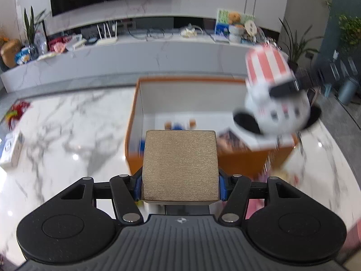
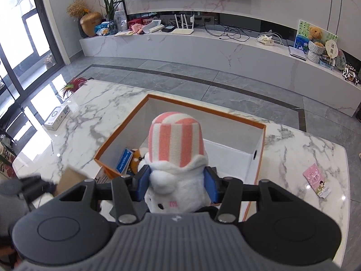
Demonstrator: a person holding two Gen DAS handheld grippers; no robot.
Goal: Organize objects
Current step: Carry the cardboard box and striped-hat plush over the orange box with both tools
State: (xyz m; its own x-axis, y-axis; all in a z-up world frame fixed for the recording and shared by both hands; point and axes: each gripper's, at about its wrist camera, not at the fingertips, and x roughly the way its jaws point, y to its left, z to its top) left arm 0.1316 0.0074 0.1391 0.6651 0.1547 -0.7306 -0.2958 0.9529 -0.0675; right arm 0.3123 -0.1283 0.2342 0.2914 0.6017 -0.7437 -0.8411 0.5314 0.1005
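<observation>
Currently your left gripper (image 1: 180, 188) is clamped on a tan textured box (image 1: 180, 164), held above the near edge of the open orange box (image 2: 264, 126) standing on the marble surface (image 2: 90, 117). Your right gripper (image 2: 178, 185) is clenched on a white plush toy (image 2: 178, 158) with a pink-striped hat, also held over the orange box. Inside that box lie a blue packet (image 2: 123, 163) and what appears to be a small orange plush (image 2: 137, 158), partly hidden.
</observation>
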